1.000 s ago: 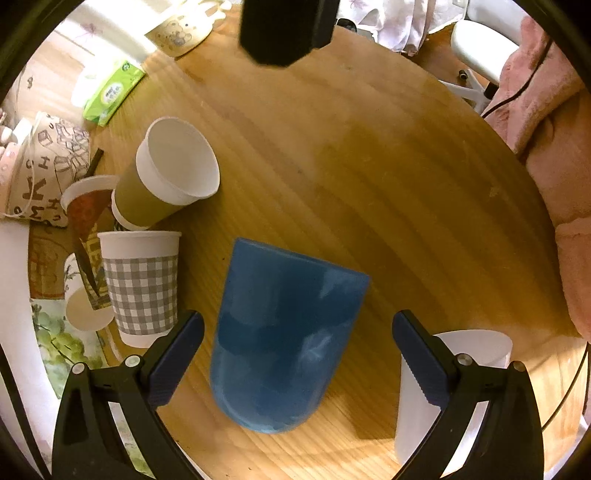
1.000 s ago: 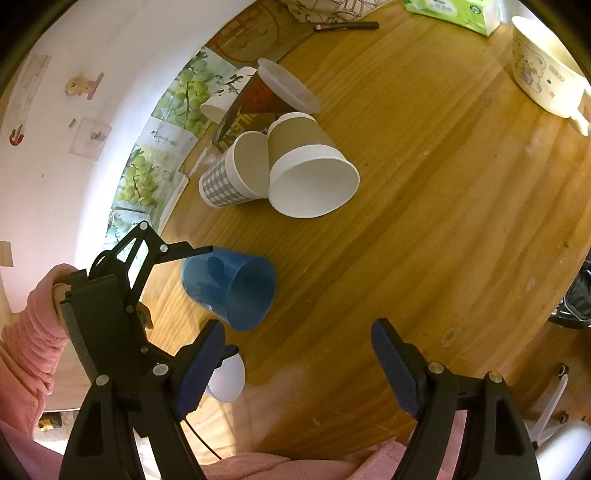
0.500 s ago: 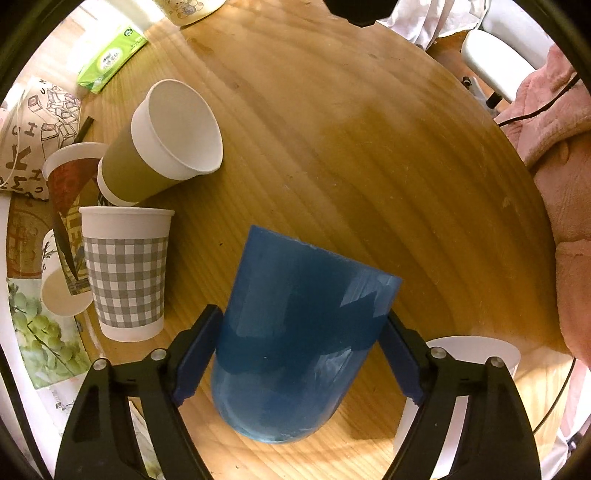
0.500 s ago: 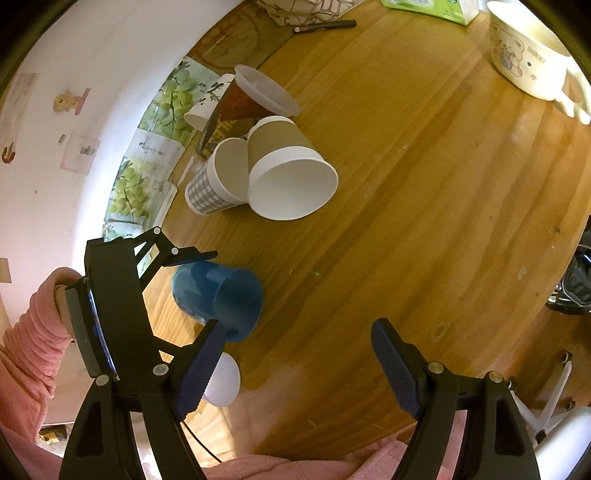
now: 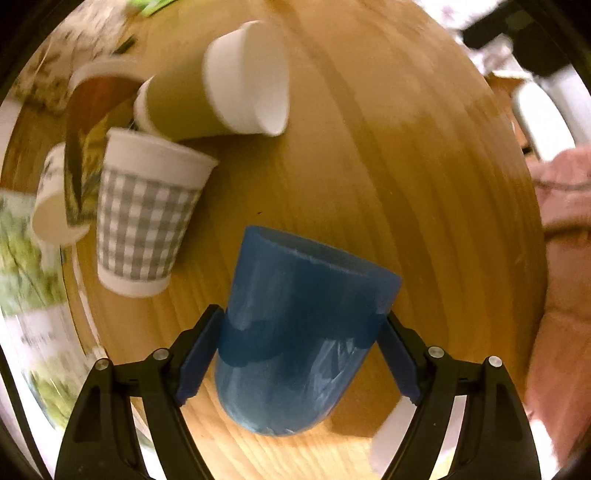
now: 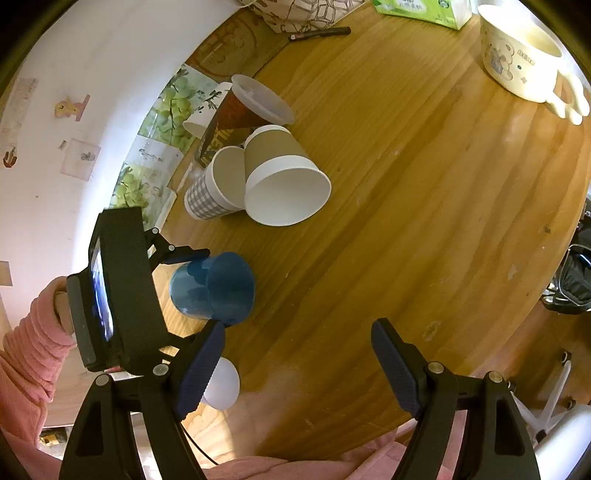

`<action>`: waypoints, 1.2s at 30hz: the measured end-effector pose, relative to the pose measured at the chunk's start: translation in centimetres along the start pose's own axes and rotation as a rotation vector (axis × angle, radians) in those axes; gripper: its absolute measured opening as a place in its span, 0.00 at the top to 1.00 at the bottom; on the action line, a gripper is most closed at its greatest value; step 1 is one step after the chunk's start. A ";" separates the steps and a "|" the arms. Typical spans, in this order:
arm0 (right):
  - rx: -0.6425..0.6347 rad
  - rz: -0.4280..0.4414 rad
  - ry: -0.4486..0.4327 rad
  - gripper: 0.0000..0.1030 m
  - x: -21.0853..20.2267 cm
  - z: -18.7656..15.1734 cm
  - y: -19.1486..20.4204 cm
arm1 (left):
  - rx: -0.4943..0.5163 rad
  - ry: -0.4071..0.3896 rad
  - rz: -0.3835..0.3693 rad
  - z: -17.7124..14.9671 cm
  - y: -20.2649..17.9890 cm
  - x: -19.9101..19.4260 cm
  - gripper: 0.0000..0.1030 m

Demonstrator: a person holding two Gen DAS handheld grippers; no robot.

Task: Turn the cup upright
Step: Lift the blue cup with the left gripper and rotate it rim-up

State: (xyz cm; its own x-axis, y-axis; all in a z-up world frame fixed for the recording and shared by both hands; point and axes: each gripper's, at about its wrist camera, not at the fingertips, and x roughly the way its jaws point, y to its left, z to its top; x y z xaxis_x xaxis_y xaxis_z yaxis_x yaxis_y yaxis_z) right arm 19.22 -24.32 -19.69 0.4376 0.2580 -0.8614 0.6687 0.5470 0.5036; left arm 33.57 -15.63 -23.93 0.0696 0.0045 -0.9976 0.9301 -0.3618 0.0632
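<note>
A blue plastic cup (image 5: 295, 339) is clamped between the fingers of my left gripper (image 5: 301, 354), rim pointing away and base toward the camera, tilted and lifted off the round wooden table (image 5: 406, 184). In the right wrist view the blue cup (image 6: 214, 288) is held on its side by the left gripper (image 6: 177, 288) at the table's left edge. My right gripper (image 6: 295, 369) is open and empty, above the table's near edge.
A brown-and-white paper cup (image 6: 284, 181) and a grey checked cup (image 6: 214, 188) lie on their sides beside a cone cup (image 6: 243, 110). A white cup (image 6: 219, 384) stands near the blue one. A cream bowl (image 6: 521, 55), tissue pack (image 6: 421, 9) and pen (image 6: 319, 33) are at the far side.
My left gripper closed on the blue cup and lifted it, tilting it. The left wrist view swung toward the other cups and is blurred. The right gripper stayed open.
</note>
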 end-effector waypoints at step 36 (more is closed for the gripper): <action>-0.595 0.128 0.154 0.20 -6.3 4.1 -0.5 | -1.291 -0.003 -0.183 0.4 -5.7 -6.4 0.22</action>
State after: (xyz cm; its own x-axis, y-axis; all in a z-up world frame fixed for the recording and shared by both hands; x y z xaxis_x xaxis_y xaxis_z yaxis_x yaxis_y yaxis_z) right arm 18.61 -29.49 -14.22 0.3711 0.4382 -0.8187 0.1483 0.8424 0.5181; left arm 27.65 -13.94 -17.96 -0.0934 -0.0448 -0.9946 0.5996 0.7950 -0.0921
